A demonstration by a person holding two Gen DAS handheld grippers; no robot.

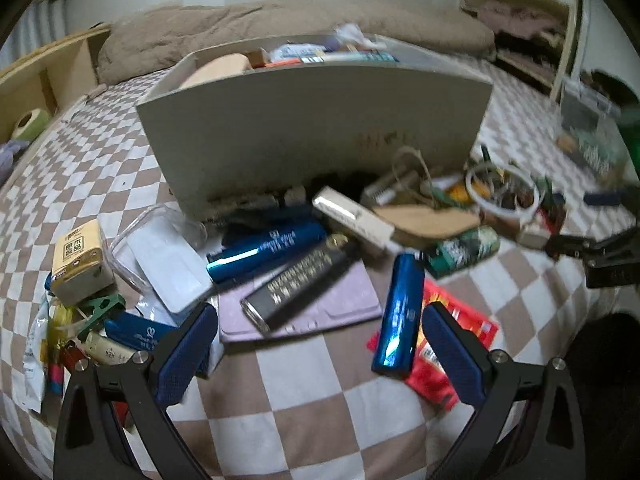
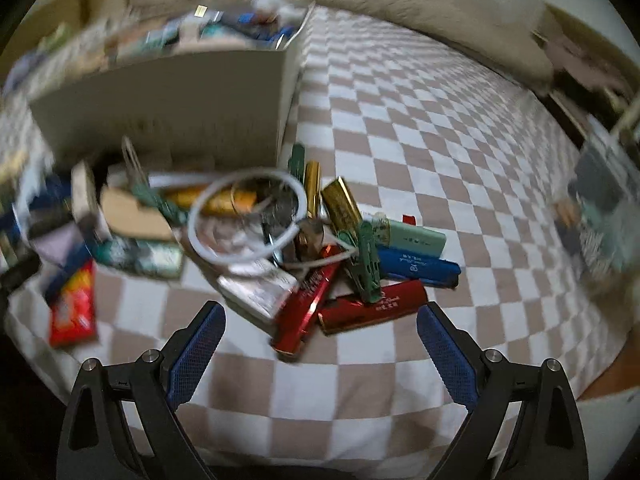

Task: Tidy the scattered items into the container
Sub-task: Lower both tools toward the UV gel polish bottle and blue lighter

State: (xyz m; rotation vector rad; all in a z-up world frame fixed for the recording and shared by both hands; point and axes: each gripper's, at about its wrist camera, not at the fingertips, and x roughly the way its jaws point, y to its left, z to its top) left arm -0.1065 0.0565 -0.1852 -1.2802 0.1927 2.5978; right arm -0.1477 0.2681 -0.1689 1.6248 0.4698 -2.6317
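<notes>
A grey-white box (image 1: pixel 312 128) stands on the checkered bed with several items inside; it also shows in the right wrist view (image 2: pixel 168 100). Scattered items lie in front of it: blue tubes (image 1: pixel 266 250) (image 1: pixel 400 312), a black tube (image 1: pixel 298 280), a lilac case (image 1: pixel 320 308), a red packet (image 1: pixel 452 340). My left gripper (image 1: pixel 320 344) is open and empty, just short of the black tube and lilac case. My right gripper (image 2: pixel 320 340) is open and empty before red tubes (image 2: pixel 308 300) (image 2: pixel 372 308), a green clip (image 2: pixel 366 260) and a white cable coil (image 2: pixel 244 216).
A yellow tissue pack (image 1: pixel 78 264) and a clear plastic tray (image 1: pixel 160 248) lie at the left. A brown duvet (image 1: pixel 280 28) lies behind the box. The right gripper shows at the right edge of the left wrist view (image 1: pixel 592 248). Bare checkered sheet (image 2: pixel 440 140) stretches to the right.
</notes>
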